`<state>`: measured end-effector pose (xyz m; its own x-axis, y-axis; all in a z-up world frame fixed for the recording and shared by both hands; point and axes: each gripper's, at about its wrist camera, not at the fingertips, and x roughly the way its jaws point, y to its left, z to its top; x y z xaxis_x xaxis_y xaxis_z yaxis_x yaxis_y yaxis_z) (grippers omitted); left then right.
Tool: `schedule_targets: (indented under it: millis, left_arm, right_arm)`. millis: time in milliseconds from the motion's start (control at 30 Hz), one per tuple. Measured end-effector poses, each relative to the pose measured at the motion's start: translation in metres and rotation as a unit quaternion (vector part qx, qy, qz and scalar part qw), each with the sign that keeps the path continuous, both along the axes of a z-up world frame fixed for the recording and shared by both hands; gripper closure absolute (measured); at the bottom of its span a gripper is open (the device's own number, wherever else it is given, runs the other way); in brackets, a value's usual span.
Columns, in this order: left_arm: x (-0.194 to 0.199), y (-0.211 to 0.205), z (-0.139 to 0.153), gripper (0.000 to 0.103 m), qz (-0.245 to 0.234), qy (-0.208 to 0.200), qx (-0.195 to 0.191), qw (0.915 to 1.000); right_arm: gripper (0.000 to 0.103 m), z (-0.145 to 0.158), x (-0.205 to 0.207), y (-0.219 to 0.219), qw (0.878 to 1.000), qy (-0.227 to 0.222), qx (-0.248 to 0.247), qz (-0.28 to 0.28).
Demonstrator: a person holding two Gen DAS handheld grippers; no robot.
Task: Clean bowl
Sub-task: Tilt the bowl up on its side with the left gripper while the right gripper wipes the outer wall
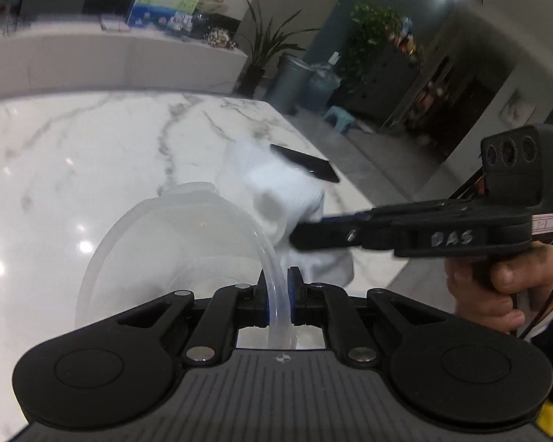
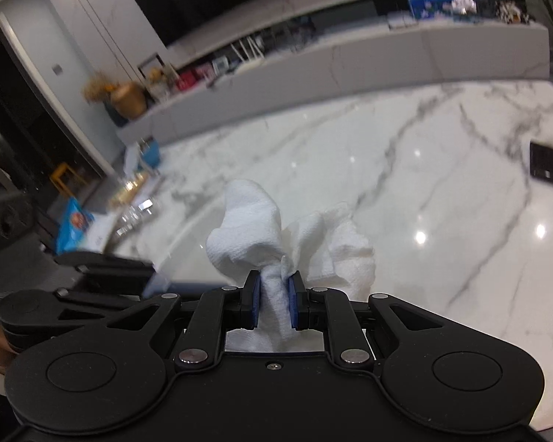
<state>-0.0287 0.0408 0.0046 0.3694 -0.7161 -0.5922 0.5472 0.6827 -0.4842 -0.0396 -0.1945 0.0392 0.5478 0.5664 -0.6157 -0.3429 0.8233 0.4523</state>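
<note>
Evidently mid-job, the left gripper [image 1: 279, 294] pinched the clear bowl [image 1: 173, 254] by its rim above the marble table [image 1: 73, 154], the right gripper [image 2: 274, 304] clamped a paper towel [image 2: 254, 228] just beside it; how clean the bowl was, I couldn't tell

You've got a translucent, smooth plastic bowl [image 1: 173, 250] there, its rim glossy between blue rubbery pads [image 1: 292, 287]. Your wad is white paper towel [image 2: 276, 235], soft, crinkled, embossed. Both grippers' bodies look like matt black plastic with small shiny metal pins. Beneath you, the marble-look table [image 2: 442, 169] is polished, throwing back lamp glints.
</note>
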Motion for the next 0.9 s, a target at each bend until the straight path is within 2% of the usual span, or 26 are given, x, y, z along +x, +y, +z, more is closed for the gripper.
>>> schedule_targets:
  millis: [100, 133, 267, 367, 533, 900]
  left_arm:
    - [-0.002, 0.019, -0.008, 0.096, 0.021, 0.029, -0.035, 0.9988]
    - [-0.003, 0.03, -0.01, 0.096, 0.033, 0.037, -0.058, 0.9971]
    - [-0.003, 0.069, -0.014, 0.096, 0.061, 0.045, -0.149, 0.9859]
    - [-0.001, 0.085, -0.026, 0.097, 0.083, 0.062, -0.187, 0.977]
    - [0.011, 0.093, -0.044, 0.097, 0.12, 0.09, -0.197, 0.9689]
    - [0.018, 0.092, -0.046, 0.097, 0.123, 0.098, -0.196, 0.9679]
  right_arm:
    - [0.089, 0.01, -0.002, 0.003, 1.0, -0.005, 0.001, 0.012]
    - [0.089, 0.012, -0.003, 0.005, 1.0, -0.007, 0.001, 0.014]
    - [0.089, 0.023, -0.01, 0.018, 1.0, -0.019, -0.002, 0.02]
    - [0.089, 0.032, -0.016, 0.026, 0.999, -0.032, -0.007, 0.023]
    - [0.089, 0.041, -0.023, 0.044, 0.998, -0.043, -0.03, 0.034]
    - [0.089, 0.021, -0.032, 0.085, 0.995, -0.027, -0.071, 0.066]
